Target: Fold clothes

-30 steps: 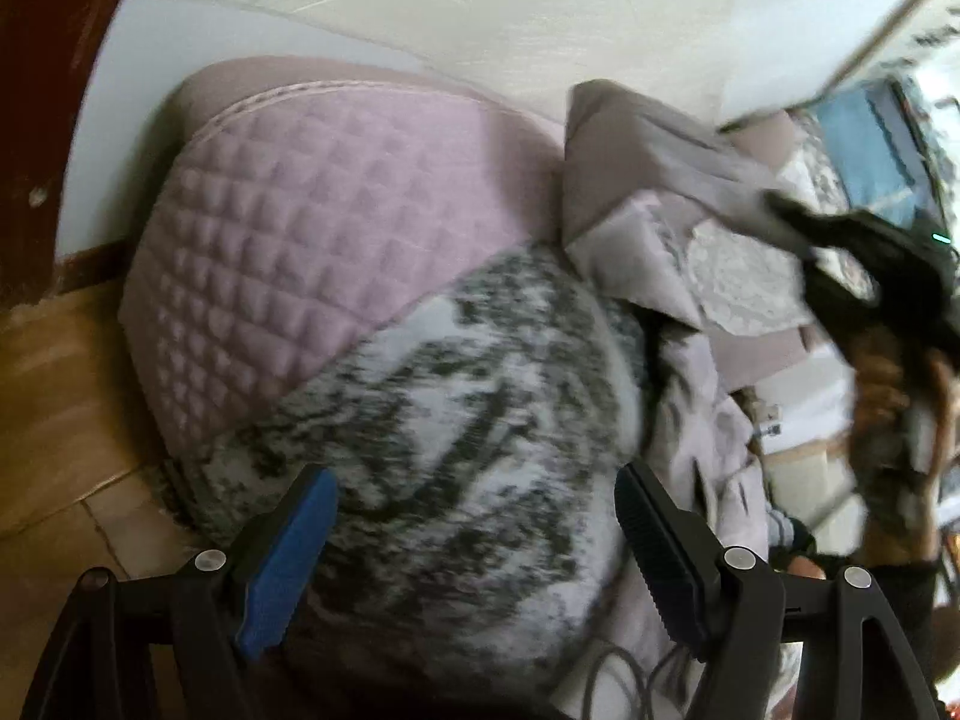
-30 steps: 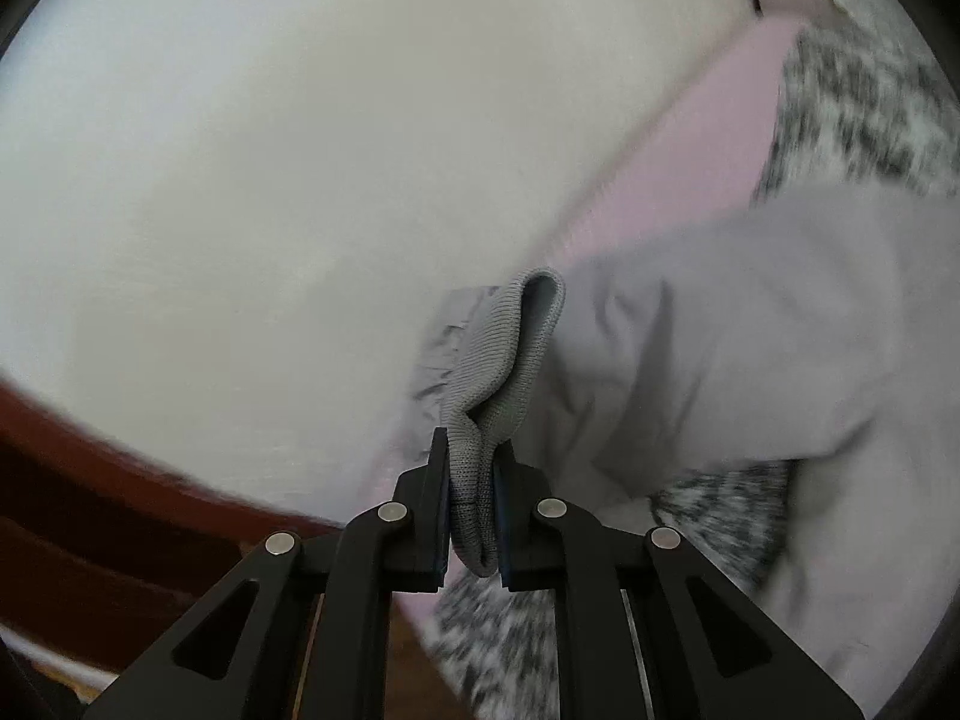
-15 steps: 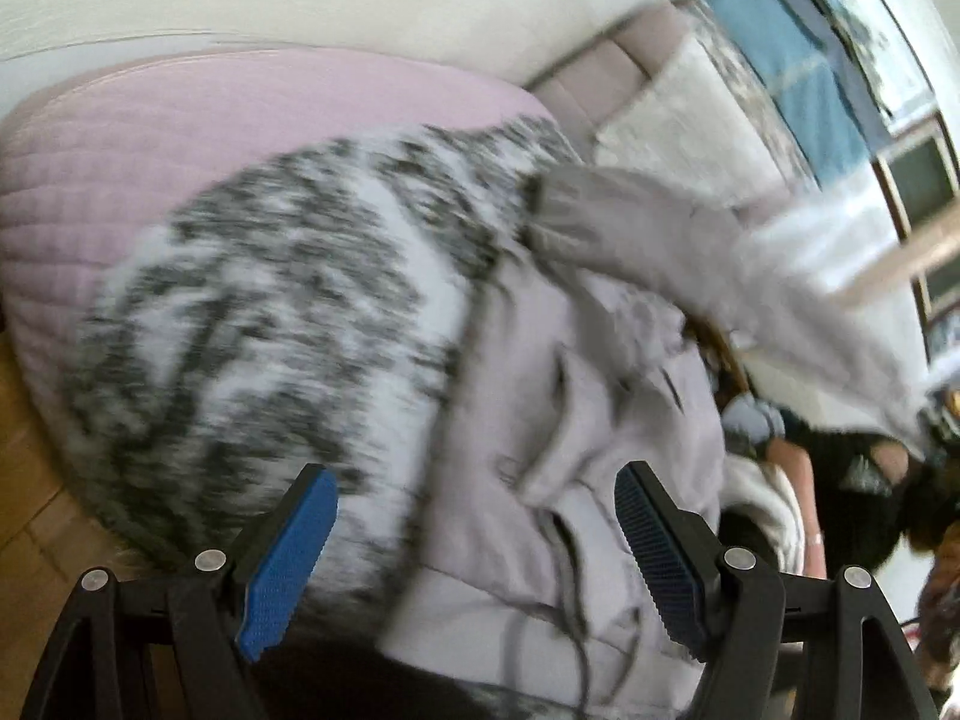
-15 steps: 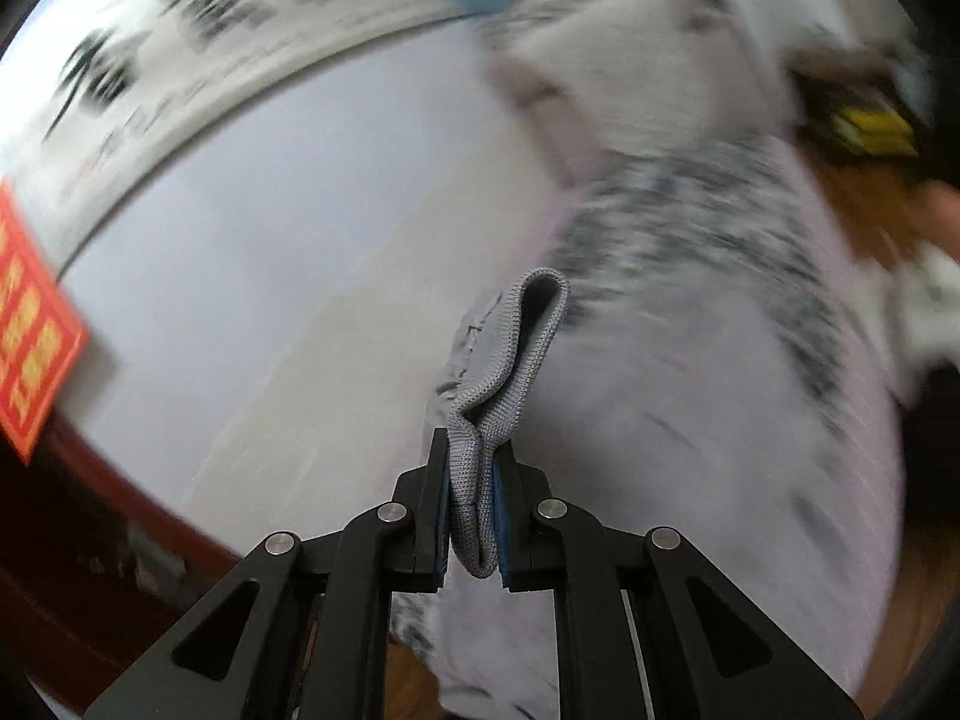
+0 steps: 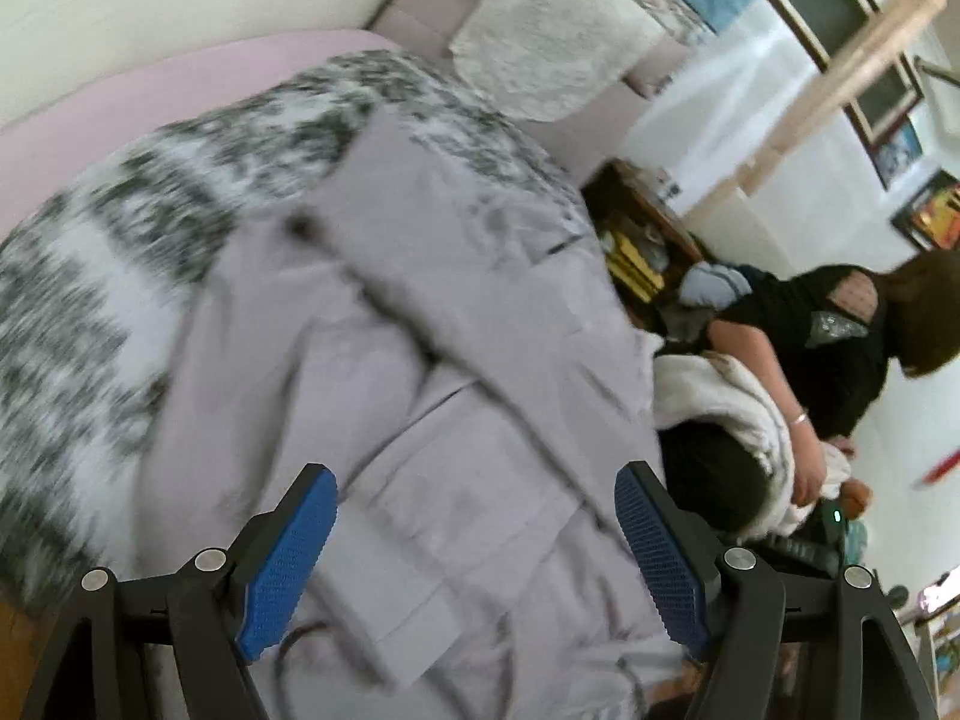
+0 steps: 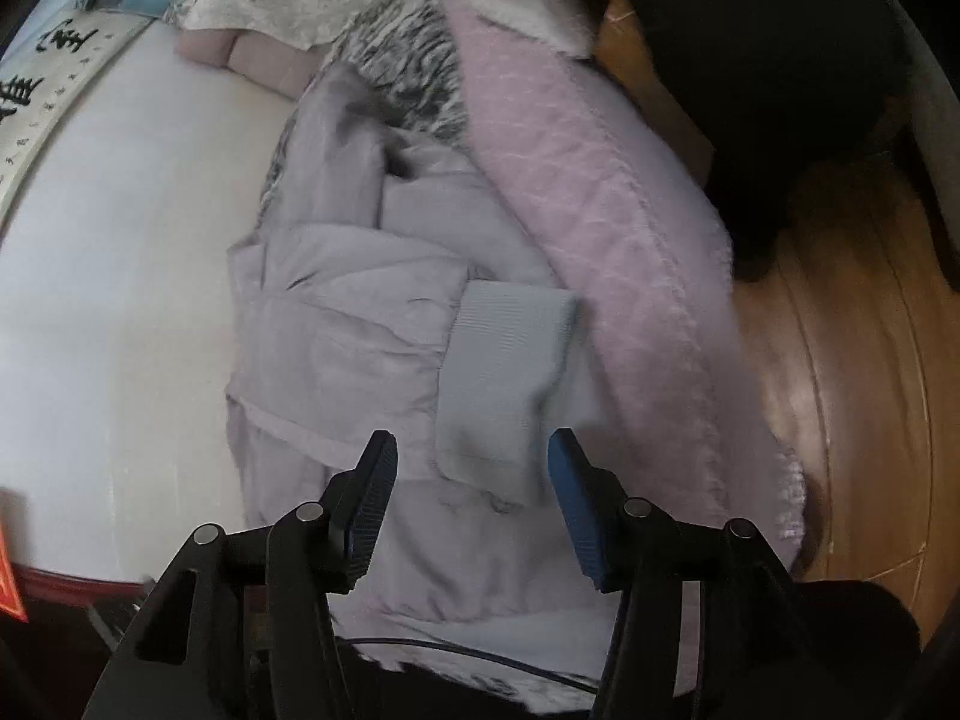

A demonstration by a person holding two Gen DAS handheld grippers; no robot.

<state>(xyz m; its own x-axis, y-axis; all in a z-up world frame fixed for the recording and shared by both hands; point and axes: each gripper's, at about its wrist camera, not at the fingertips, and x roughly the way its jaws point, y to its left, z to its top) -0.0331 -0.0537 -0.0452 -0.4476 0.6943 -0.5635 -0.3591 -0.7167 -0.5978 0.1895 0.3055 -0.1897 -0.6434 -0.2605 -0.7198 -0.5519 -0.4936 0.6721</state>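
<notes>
The grey garment (image 6: 360, 324) lies bunched on the sofa seat, near its front edge, over the mottled throw (image 5: 90, 276). Its ribbed cuff (image 6: 504, 360), pinched half a second ago, now lies released across the body, so the sleeve appears folded in. The right hand-held gripper (image 6: 471, 501) stands wide and empty above it; the left hand-held gripper (image 5: 474, 558) is likewise wide, holding nothing.

Black brush calligraphy on white wall scroll (image 6: 45, 69), top left corner of right wrist view: large Chinese characters, smaller column beside; too distorted to read. No legible text elsewhere.
</notes>
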